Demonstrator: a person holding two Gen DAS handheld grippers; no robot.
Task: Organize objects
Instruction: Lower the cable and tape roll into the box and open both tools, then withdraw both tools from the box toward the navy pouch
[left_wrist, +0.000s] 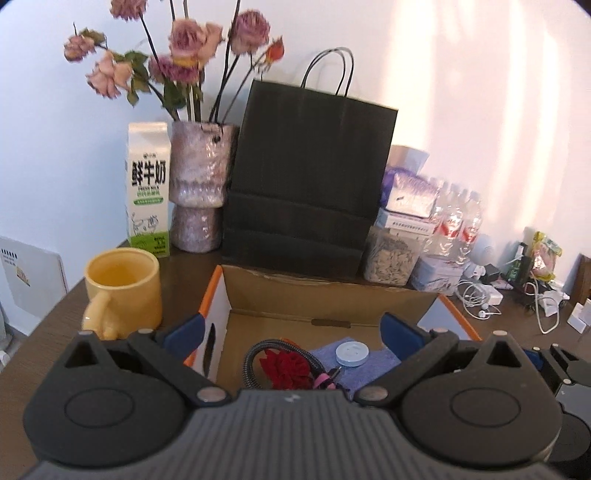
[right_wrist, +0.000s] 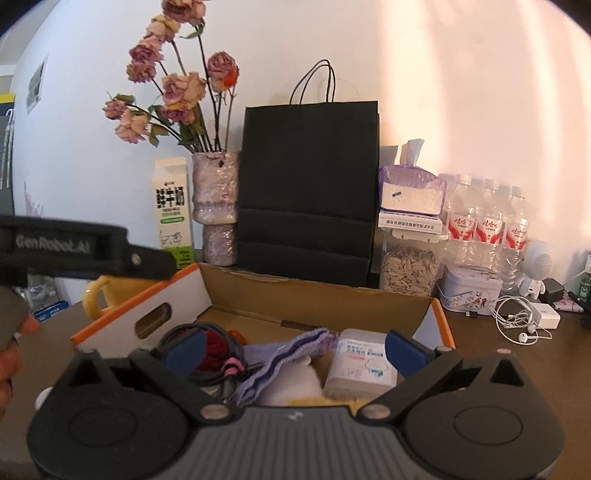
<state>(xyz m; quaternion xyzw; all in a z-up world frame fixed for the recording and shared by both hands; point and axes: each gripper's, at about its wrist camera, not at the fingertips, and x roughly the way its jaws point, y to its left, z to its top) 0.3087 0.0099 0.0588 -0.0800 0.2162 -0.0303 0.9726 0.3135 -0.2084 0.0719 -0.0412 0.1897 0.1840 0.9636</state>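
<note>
An open cardboard box with orange edges stands in front of me, also in the right wrist view. In it lie a red fabric flower, a black coiled cable, a purple cloth, a round pale blue lid and a white tissue pack. My left gripper is open and empty over the box. My right gripper is open and empty over the box. The left gripper's body shows at the left of the right wrist view.
A yellow mug stands left of the box. Behind are a milk carton, a vase of dried roses, a black paper bag, a seed jar, water bottles, a tin and white earphones.
</note>
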